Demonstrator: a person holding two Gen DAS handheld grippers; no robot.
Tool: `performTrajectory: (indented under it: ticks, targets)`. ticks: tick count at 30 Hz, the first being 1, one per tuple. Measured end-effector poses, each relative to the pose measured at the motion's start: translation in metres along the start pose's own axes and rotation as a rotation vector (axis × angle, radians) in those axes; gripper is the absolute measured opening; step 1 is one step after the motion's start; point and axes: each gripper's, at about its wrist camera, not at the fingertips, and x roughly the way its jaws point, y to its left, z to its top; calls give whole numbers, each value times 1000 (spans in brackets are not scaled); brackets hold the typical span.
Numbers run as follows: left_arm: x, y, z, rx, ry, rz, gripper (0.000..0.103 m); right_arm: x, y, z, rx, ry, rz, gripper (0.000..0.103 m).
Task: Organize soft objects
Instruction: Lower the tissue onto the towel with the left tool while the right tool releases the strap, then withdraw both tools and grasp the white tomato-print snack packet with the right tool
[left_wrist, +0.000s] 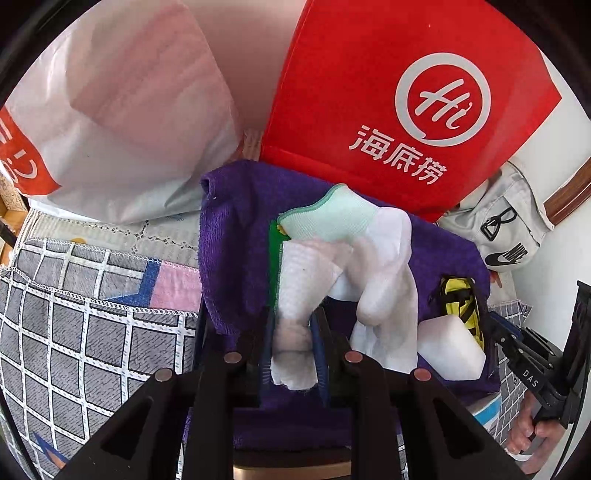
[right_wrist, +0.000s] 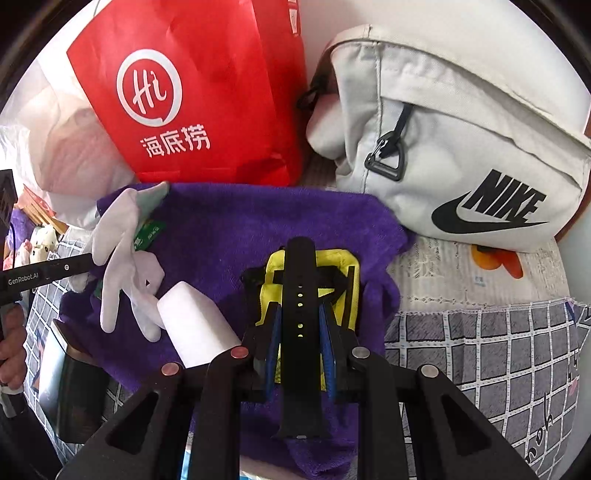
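Bright, even daylight fills both fisheye views, edges bowing into black corners, the red bag vivid, soft shadows, and only the nearest gripper parts slightly blurred.

Grid-patterned bedcover: purple towel, red bag, white plastic bag, grey Nike bag lying directly on it.

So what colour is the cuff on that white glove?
Pale mint green on the glove's cuff, clearest in the left wrist view, where the left gripper holds the glove.
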Motion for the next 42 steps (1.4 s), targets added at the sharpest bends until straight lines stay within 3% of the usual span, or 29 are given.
performTrajectory:
  ticks: [9,12,16,20,23,27,30,34,42]
  targets:
    - [5,-8,-2,-1,1,22,20,6,3,2,-12,11,-20,21]
    - [2,-8,-1,1,1,24,32,2,6,3,-7,-4,-20,22]
    - [-2,-10,-2,-6,3,13,36,-17,9,4,-23,-49,-23,40]
    - [-10,-14,-2,6,-16,4,39,-33,12,4,-36,-94,-10,41]
    - [-18,-19,-3,16,-32,-3,39,-43,17,5,-31,-125,1,51]
    - [-32,-29,-7,41,-47,-18,39,-54,31,4,-51,-154,-12,51]
    - [-47,-37,-18,74,-78,-6,41,-67,38,-6,-32,-165,2,51]
    - [-56,-41,-37,112,-62,16,42,-81,48,-30,-27,-136,49,51]
    - [-89,-11,-84,91,-77,43,43,-86,93,-97,-89,-43,140,51]
